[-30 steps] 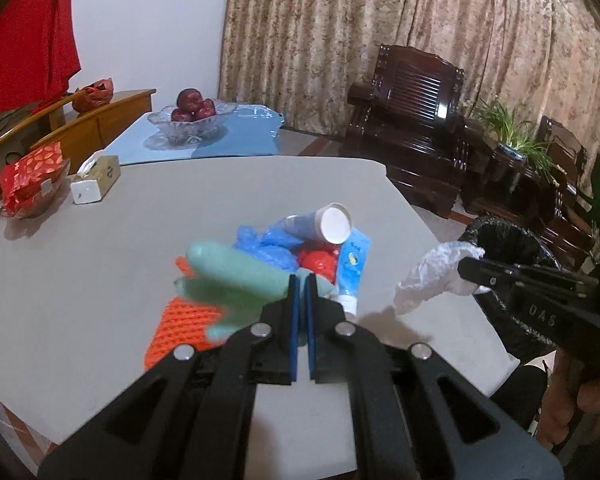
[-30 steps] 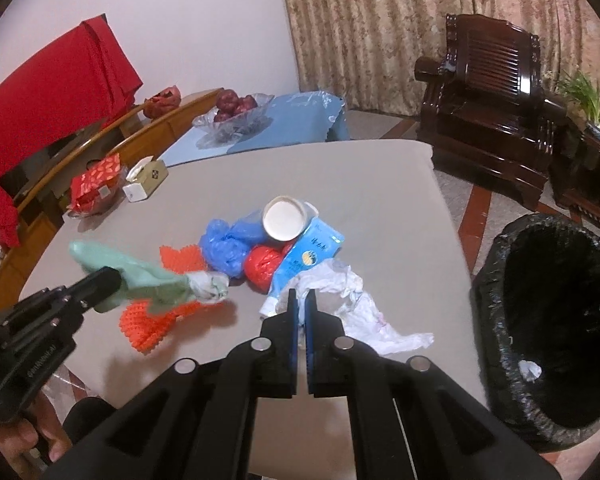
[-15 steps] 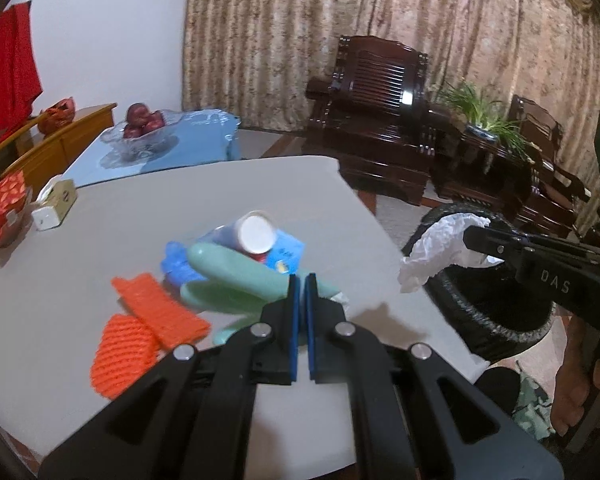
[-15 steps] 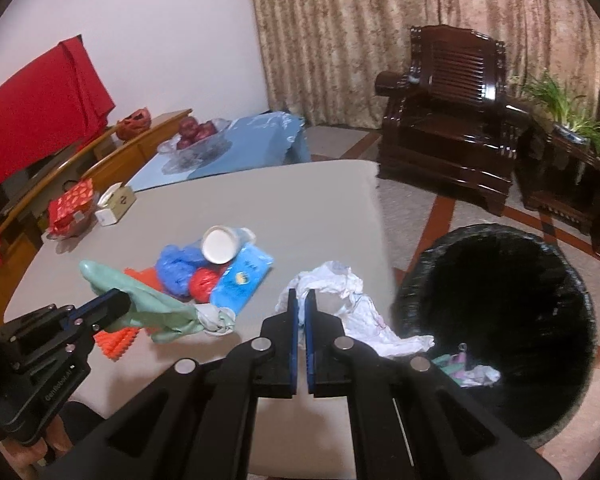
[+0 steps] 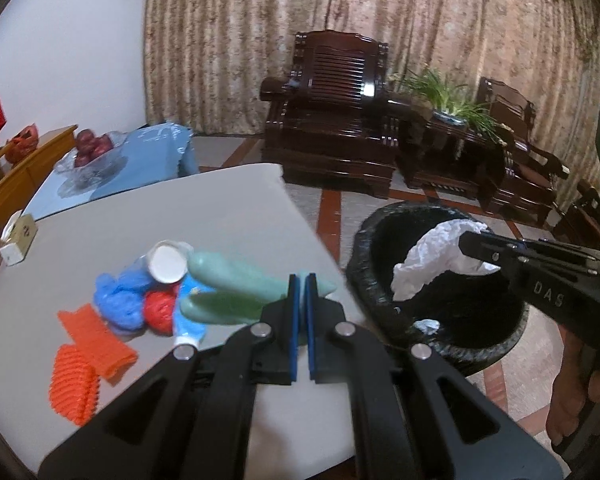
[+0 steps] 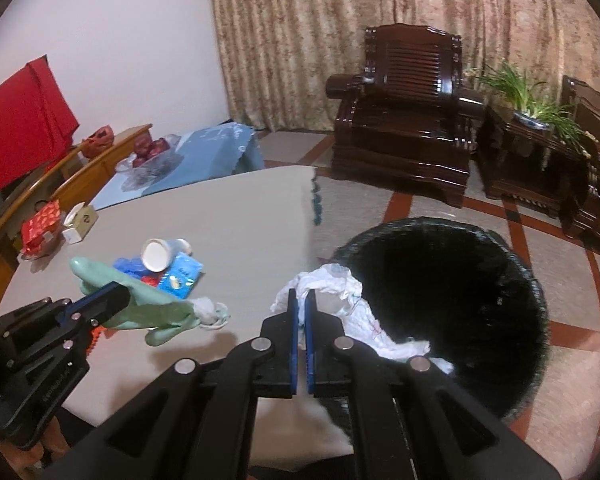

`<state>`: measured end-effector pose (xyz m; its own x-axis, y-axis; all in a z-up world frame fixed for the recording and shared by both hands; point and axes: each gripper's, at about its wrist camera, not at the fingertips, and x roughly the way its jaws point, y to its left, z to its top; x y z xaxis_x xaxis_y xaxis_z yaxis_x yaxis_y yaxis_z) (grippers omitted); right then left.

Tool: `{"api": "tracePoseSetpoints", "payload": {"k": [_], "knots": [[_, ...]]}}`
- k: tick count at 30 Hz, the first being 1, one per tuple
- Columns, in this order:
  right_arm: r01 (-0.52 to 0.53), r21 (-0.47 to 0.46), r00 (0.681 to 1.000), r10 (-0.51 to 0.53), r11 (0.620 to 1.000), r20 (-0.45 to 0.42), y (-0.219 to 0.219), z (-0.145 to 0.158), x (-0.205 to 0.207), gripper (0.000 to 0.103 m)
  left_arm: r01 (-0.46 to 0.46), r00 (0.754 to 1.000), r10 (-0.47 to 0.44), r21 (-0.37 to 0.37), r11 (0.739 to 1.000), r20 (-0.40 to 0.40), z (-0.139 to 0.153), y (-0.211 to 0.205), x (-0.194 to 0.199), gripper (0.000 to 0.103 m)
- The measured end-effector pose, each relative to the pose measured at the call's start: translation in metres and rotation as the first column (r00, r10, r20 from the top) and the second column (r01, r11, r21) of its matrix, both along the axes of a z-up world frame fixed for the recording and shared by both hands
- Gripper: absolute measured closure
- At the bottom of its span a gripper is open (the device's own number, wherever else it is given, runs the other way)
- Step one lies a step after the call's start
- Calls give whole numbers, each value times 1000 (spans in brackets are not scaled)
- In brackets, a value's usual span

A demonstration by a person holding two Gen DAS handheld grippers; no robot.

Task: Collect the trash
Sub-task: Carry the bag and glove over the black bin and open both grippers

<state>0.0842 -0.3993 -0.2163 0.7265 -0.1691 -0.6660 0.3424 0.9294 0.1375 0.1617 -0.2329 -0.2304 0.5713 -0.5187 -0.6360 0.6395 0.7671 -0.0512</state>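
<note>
My left gripper (image 5: 300, 280) is shut on a pale green rubber glove (image 5: 236, 280), held above the table's right edge; it also shows in the right wrist view (image 6: 148, 304). My right gripper (image 6: 299, 300) is shut on a crumpled white plastic bag (image 6: 332, 284), held over the black-lined trash bin (image 6: 532, 288). In the left wrist view the bag (image 5: 432, 256) hangs above the bin's (image 5: 364, 248) opening. On the table (image 5: 228, 204) lie a white cup (image 5: 166, 262), blue bag (image 5: 120, 296), red wad (image 5: 158, 308), blue tube (image 5: 190, 320) and orange nets (image 5: 88, 344).
A tissue box (image 6: 80, 222) and red packet (image 6: 40, 228) sit at the table's far left. A fruit bowl (image 6: 150, 156) stands on a blue-covered table behind. Dark wooden armchairs (image 6: 404, 120) and a potted plant (image 6: 536, 104) stand beyond the bin.
Both grippers have swung right toward the bin. The white bag now hangs over the bin's opening, and the green glove has reached the table's right edge.
</note>
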Motion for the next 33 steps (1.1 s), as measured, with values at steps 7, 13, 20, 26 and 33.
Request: {"api": "tracePoseSetpoints", "payload": {"k": [7,13,20,26,33], "knots": [[59,-7,998,-59,998,-13,-37,-1,-17,100,65,998,-65,-1,998,10,7,-48,-12,100],[110,-10,994,-110,994,-25,-73,-7,-29,100,114,993,-114,-5,993,17,11,-89,-18,100],[164,-10,985,-164,986,-58,-115,-23,-32,100,174,985,-175,4,985,12,1,-142,-22,100],[218,12,970,-215,976,-116,-152,-53,-29,100,234,972,-233,30,972,-18,-29,-187,-26,100],[257,34,950,-246,966,-192,-171,-85,-29,79,196,980,-194,77,978,-34,-64,-200,-23,54]]}}
